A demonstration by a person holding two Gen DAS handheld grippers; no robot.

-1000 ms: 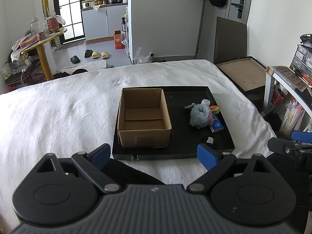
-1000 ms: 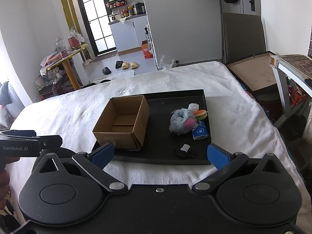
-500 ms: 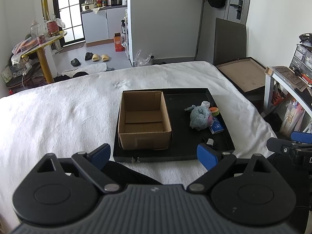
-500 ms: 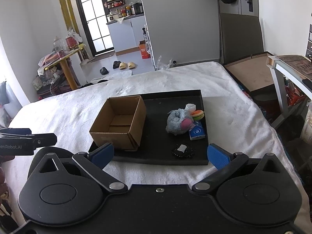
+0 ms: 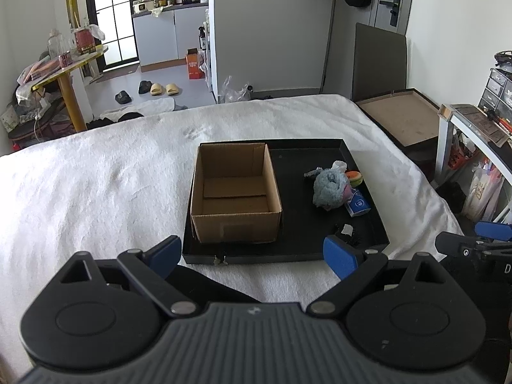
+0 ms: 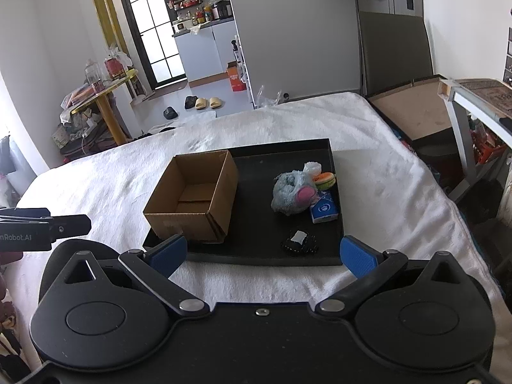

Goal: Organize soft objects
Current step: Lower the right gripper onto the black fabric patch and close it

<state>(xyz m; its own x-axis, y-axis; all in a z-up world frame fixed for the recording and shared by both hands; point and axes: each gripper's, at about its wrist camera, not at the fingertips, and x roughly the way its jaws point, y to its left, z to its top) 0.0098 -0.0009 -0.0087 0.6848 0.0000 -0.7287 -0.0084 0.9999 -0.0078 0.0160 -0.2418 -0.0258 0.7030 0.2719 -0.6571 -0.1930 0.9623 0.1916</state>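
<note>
Two fisheye views from handheld grippers, both looking across a bed covered in a white fleecy blanket (image 5: 96, 185).

Left wrist view: left gripper (image 5: 252, 251) at 6 o'clock, blue-padded fingers (image 5: 164, 251) spread wide, holding nothing, hovering above the blanket short of the tray. At centre, a shallow black tray (image 5: 288, 257) resting on the blanket. Inside its left half, an open, empty cardboard box (image 5: 235, 192), flaps folded down inside. In the tray's right half, around 3 o'clock from the box and apart from it, a cluster of small items: a fluffy light-blue plush toy (image 5: 329, 185), with a white crumpled piece (image 5: 339, 165) at its far side, an orange-and-green soft toy (image 5: 354, 177) just right of it, and a small blue packet (image 5: 358, 204) touching it on the near right. Nearer the tray's front rim, a small black object with a white tag (image 5: 347, 233). At far right edge, around 4 o'clock, part of the right gripper (image 5: 473, 246).

Right wrist view: right gripper (image 6: 262, 254) at 6 o'clock, fingers likewise wide apart and empty, held above the blanket near the tray's front edge. Same tray seen from slightly right; pink patch visible on the plush toy. At 9 o'clock, the tip of the left gripper poking in from the frame edge.

Beyond the bed at 12 o'clock: tiled floor, slippers (image 5: 161, 88), a kitchen counter (image 5: 169, 38) beside a window.
</note>
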